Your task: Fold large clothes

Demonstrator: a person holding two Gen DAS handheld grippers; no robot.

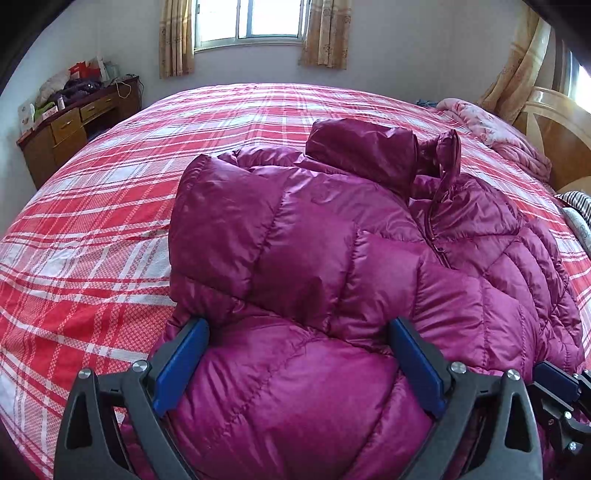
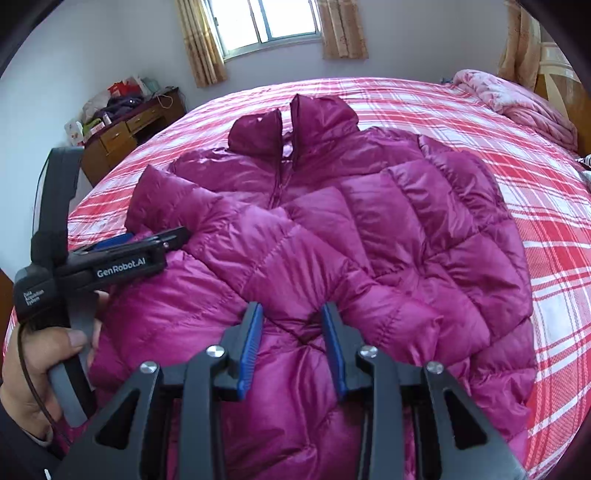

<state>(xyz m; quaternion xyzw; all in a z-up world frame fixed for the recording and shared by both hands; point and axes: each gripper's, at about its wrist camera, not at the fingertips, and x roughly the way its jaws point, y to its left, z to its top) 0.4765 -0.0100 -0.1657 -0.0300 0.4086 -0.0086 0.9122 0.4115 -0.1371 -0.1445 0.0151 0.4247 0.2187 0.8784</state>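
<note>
A magenta puffer jacket (image 1: 332,236) lies front up on the bed, collar (image 2: 295,125) toward the window and both sleeves folded across the chest. In the left wrist view my left gripper (image 1: 299,325) stands wide open over the near left part of the jacket, with puffy fabric bulging between its blue pads (image 1: 181,365). The right wrist view shows the left gripper (image 2: 173,236) from the side at the jacket's left edge, held by a hand (image 2: 37,369). My right gripper (image 2: 291,308) is pinched on a ridge of the jacket (image 2: 369,236) near its lower middle. The right gripper (image 1: 554,387) also shows low on the right.
The bed's red and white plaid sheet (image 1: 92,229) spreads out to the left of and beyond the jacket. A pink quilt (image 2: 517,96) is bunched by the wooden headboard (image 1: 565,147). A cluttered wooden desk (image 1: 70,125) stands against the far left wall under a curtained window (image 1: 251,22).
</note>
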